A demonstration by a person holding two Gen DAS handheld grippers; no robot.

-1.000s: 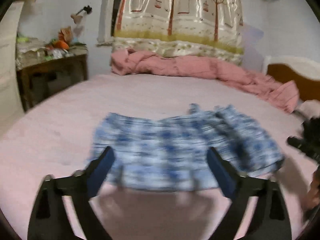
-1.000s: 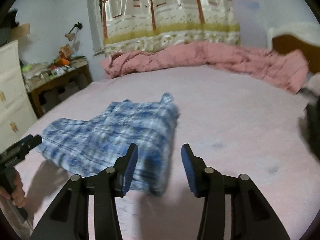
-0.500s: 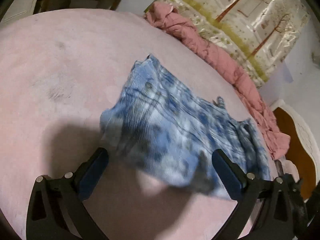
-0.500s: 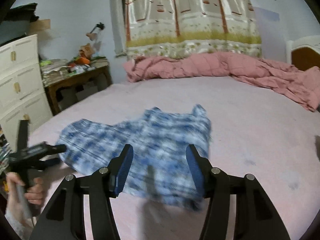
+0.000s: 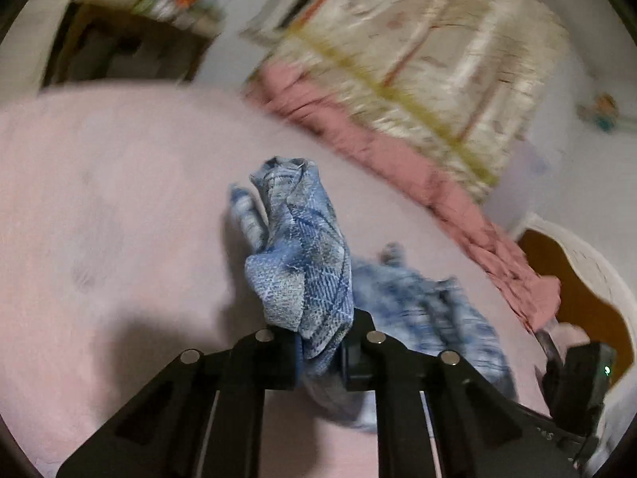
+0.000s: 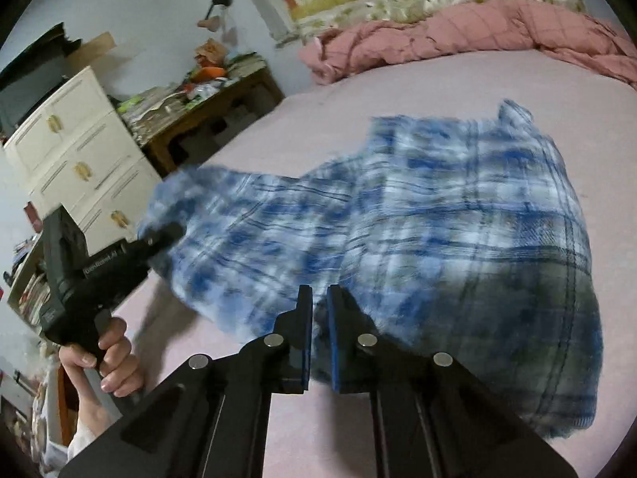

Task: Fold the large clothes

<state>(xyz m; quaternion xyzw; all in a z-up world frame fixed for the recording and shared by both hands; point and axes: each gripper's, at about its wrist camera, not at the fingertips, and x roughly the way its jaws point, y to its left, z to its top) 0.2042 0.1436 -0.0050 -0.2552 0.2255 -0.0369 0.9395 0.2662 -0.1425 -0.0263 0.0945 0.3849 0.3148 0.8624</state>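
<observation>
A blue-and-white plaid garment (image 6: 418,215) lies partly folded on the pink bed (image 6: 438,75). My left gripper (image 5: 320,342) has its jaws closing on one end of the garment (image 5: 302,255), which bunches up and rises between the fingers. In the right wrist view the left gripper (image 6: 159,235) sits at the garment's left corner, held by a hand (image 6: 107,362). My right gripper (image 6: 318,294) is closing too, its jaws nearly together over the garment's near edge with cloth pinched between the pads. The right gripper (image 5: 577,378) shows at the right edge of the left wrist view.
A rumpled pink quilt (image 6: 458,32) runs along the bed's far side under a tree-print curtain (image 5: 418,51). White drawers (image 6: 79,159) and a cluttered wooden table (image 6: 207,91) stand left of the bed. A wooden headboard (image 5: 577,290) is at the right.
Both grippers' jaws went from wide open to nearly shut. The left took hold of the garment's end, which now bunches up. The right dropped onto the near edge.
</observation>
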